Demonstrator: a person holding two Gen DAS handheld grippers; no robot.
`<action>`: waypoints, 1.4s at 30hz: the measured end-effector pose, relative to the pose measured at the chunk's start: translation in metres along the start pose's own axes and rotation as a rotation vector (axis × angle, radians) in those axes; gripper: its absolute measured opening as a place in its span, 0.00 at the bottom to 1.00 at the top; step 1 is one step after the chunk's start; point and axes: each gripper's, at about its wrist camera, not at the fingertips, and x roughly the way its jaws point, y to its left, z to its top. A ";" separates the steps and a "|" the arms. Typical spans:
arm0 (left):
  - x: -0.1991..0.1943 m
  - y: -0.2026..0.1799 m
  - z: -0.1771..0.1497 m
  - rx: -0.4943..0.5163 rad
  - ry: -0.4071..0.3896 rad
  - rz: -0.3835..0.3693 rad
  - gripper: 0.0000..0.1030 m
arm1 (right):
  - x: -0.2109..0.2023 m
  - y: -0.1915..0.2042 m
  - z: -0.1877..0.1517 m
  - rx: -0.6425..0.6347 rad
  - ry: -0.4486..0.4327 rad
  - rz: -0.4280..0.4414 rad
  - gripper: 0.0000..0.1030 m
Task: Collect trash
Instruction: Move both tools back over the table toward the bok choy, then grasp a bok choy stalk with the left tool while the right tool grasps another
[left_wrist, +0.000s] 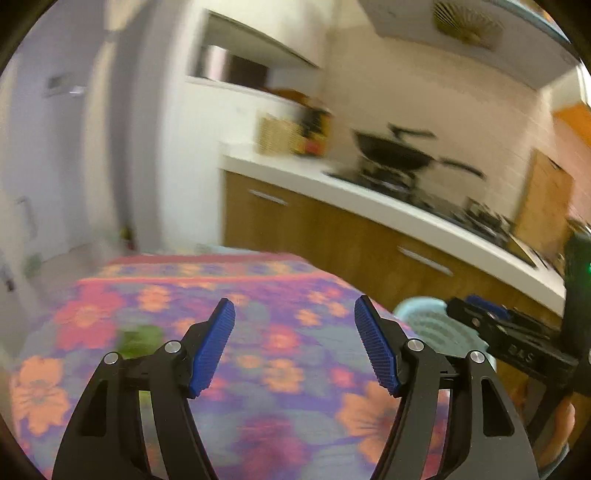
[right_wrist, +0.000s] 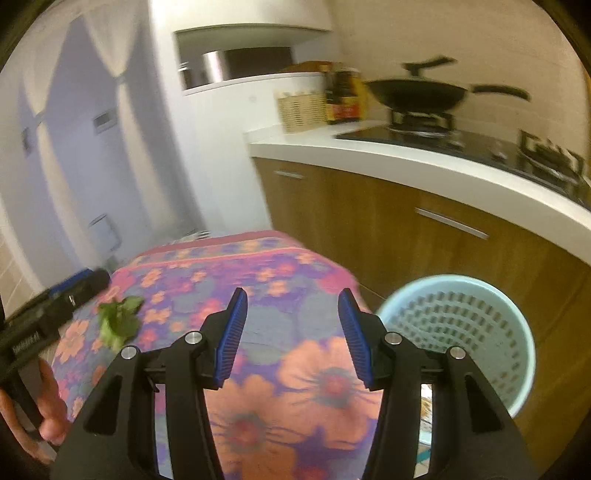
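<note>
A green leafy scrap (right_wrist: 118, 321) lies on the flowered tablecloth (right_wrist: 258, 280), towards its left side; in the left wrist view the scrap (left_wrist: 142, 339) shows blurred just left of my left fingers. My left gripper (left_wrist: 295, 343) hovers open over the cloth with nothing between its blue pads. My right gripper (right_wrist: 293, 325) is also open and empty, above the table's near right part. A pale blue perforated basket (right_wrist: 461, 317) stands beside the table's right edge, just right of my right gripper; its rim (left_wrist: 417, 306) also shows in the left wrist view.
A white counter (right_wrist: 406, 158) over wooden cabinets (right_wrist: 351, 214) runs behind the table and the basket. On it stand a black wok (right_wrist: 417, 94) on a hob, a wicker box (right_wrist: 301, 109) and bottles (right_wrist: 343, 96). A hand (right_wrist: 48, 406) holds the left gripper's body (right_wrist: 55, 310).
</note>
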 end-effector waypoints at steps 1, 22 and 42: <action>-0.009 0.016 0.000 -0.024 -0.023 0.026 0.64 | 0.001 0.008 0.000 -0.014 -0.002 0.011 0.46; 0.020 0.131 -0.045 -0.127 0.167 0.123 0.48 | 0.064 0.151 -0.015 -0.210 -0.035 0.170 0.46; 0.034 0.155 -0.052 -0.250 0.168 0.074 0.05 | 0.079 0.164 -0.032 -0.269 0.040 0.207 0.46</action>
